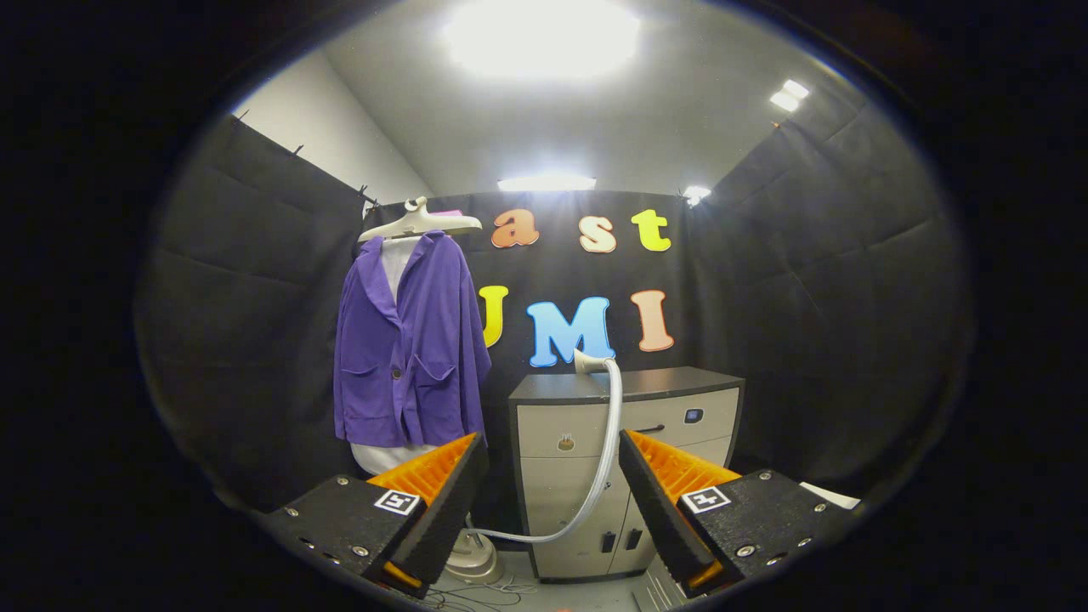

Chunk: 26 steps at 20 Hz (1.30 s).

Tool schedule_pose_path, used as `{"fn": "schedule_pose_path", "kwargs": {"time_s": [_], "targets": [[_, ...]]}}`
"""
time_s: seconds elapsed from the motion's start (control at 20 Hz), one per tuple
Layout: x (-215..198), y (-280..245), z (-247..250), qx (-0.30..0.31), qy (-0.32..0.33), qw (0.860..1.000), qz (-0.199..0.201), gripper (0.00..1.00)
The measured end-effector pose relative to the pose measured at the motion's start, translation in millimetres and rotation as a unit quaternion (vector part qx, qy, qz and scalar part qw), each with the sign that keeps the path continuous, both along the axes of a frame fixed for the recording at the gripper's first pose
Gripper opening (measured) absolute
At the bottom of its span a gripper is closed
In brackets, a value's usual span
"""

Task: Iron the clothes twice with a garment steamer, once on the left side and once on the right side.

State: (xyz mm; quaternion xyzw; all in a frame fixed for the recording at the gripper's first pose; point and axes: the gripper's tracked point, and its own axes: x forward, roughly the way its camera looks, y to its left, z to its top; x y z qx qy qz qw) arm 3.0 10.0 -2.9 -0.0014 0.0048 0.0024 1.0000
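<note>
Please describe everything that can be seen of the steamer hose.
The steamer hose is a pale, flexible tube that looks like plastic. It rises from the steamer base on the floor, sags in a low curve, then climbs in front of the cabinet to the steamer head, which rests on the cabinet top. It runs through the gap between the fingers of the open gripper, well beyond them; nothing grips it.

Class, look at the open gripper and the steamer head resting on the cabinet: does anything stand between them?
Nothing visible does. The gripper is open, fingers apart and holding nothing; the steamer head lies on the cabinet beyond them, its hose hanging in the gap. The purple jacket hangs beside the cabinet.
</note>
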Motion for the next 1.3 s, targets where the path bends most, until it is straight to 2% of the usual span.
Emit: {"fn": "schedule_pose_path", "kwargs": {"time_s": [0.3, 0.6, 0.9, 1.15, 1.3], "targets": [[5, 0, 9, 0.0, -0.006, 1.0, -0.002, 0.95], [28, -9, 45, -0.001, -0.031, 1.0, 0.003, 0.95], [94, -35, 77, 0.003, -0.041, 0.999, 0.014, 0.95], [166, -60, 96, -0.011, -0.036, 0.999, 0.034, 0.95], [210, -69, 103, 0.003, -0.029, 0.998, 0.051, 0.95]]}}
